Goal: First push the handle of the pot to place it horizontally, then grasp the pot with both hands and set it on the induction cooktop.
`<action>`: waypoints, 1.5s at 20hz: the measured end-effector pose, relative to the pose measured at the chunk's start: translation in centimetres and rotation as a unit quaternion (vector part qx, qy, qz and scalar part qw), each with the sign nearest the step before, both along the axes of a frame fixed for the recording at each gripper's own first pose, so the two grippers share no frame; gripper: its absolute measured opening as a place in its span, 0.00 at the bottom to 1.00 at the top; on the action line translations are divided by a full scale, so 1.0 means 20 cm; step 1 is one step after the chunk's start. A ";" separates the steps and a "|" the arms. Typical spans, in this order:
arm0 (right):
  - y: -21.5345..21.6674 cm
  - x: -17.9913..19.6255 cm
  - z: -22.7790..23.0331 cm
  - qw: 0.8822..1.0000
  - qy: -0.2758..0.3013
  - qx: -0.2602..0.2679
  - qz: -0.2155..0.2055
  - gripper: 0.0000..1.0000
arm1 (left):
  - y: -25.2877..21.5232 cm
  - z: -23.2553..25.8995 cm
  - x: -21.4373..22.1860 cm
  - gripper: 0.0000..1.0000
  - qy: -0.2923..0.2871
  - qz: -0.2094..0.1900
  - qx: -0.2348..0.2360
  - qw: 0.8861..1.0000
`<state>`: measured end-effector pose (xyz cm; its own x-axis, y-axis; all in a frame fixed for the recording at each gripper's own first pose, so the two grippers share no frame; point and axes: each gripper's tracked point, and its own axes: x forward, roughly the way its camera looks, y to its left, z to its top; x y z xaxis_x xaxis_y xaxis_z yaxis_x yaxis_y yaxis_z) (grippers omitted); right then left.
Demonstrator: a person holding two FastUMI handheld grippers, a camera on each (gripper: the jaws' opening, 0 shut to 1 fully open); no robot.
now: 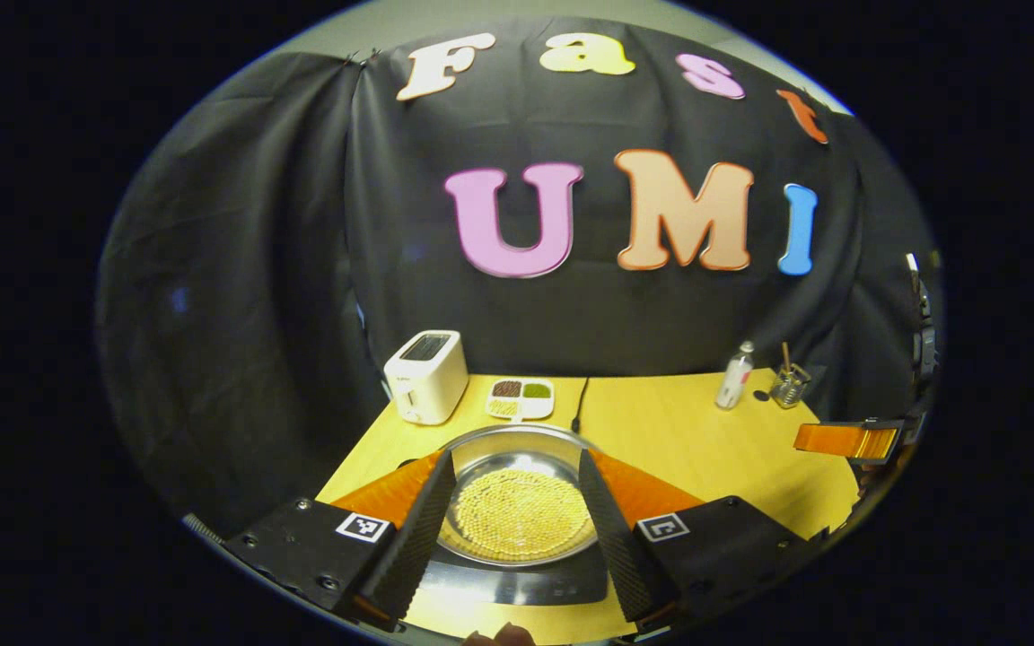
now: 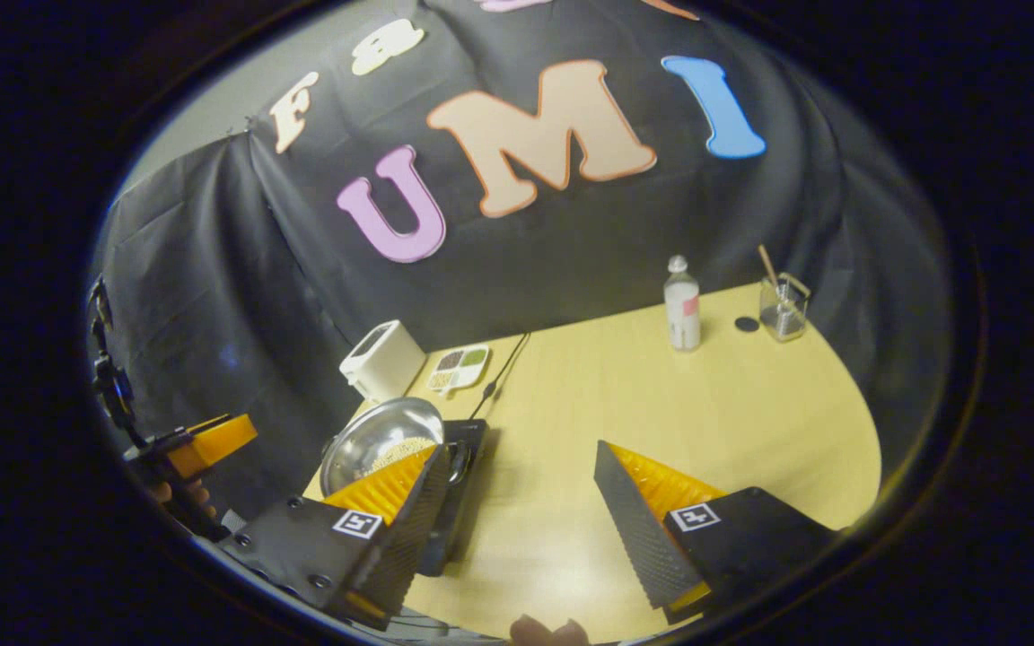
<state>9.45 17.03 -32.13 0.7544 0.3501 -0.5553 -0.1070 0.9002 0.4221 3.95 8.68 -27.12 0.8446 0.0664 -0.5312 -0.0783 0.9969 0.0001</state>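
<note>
While I look along my left tool (image 1: pixel 517 529), the wooden surface (image 1: pixel 679 431) spreads widest, running back to the black cloth wall. On it, close in front, sits the black induction cooktop (image 1: pixel 517 583), and the steel pot (image 1: pixel 517 502) rests on top of it, its bottom covered with small pale grains. My left tool's fingers (image 1: pixel 409 538) stand spread, one on each side of the pot; I can't tell whether they touch its rim. My right tool (image 2: pixel 517 529) hangs over bare surface to the right of the cooktop (image 2: pixel 463 484), spread wide and pinching nothing, and from there I see the pot (image 2: pixel 378 440) on the cooktop beside its left finger. At the back left stands a white toaster (image 1: pixel 427 375), with a divided snack dish (image 1: pixel 521 397) just beside it. At the far right, a clear bottle (image 2: pixel 682 305) and a small glass jar (image 2: pixel 784 308) with a stick in it.
</note>
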 end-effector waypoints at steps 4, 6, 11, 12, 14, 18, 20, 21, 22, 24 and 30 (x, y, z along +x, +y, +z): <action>-0.26 -0.11 0.34 0.998 -0.065 -0.017 -0.016 0.92 | -0.38 0.25 0.00 0.84 -0.042 -0.025 -0.038 0.998; -0.36 -0.14 0.50 0.994 -0.100 -0.025 -0.033 0.92 | -0.52 0.40 -0.01 0.85 -0.073 -0.043 -0.043 0.995; -0.47 -0.28 0.96 0.980 -0.175 -0.053 -0.075 0.92 | -0.58 0.83 -0.01 0.81 -0.162 -0.056 -0.065 0.983; -0.45 -0.32 1.04 0.978 -0.187 -0.055 -0.074 0.92 | -0.57 0.88 -0.04 0.84 -0.168 -0.052 -0.075 0.982; -0.48 -0.34 1.21 0.965 -0.230 -0.084 -0.089 0.92 | -0.53 1.02 -0.08 0.85 -0.196 -0.042 -0.082 0.976; -0.45 -0.45 1.36 0.950 -0.265 -0.114 -0.116 0.93 | -0.43 1.16 -0.20 0.84 -0.225 -0.049 -0.022 0.973; -0.44 -0.47 1.42 0.945 -0.279 -0.113 -0.126 0.92 | -0.45 1.22 -0.22 0.80 -0.245 -0.055 -0.013 0.968; -0.43 -0.47 1.43 0.944 -0.281 -0.114 -0.127 0.92 | -0.47 1.21 -0.23 0.84 -0.245 -0.059 -0.016 0.968; -0.39 -0.46 1.40 0.946 -0.276 -0.115 -0.123 0.92 | -0.48 1.19 -0.25 0.84 -0.239 -0.065 -0.020 0.969; -0.39 -0.50 1.40 0.948 -0.272 -0.115 -0.124 0.93 | -0.48 1.17 -0.27 0.84 -0.231 -0.071 -0.026 0.970; -0.48 -0.59 1.37 0.945 -0.258 -0.140 -0.143 0.94 | -0.43 1.10 -0.28 0.80 -0.213 -0.070 -0.041 0.974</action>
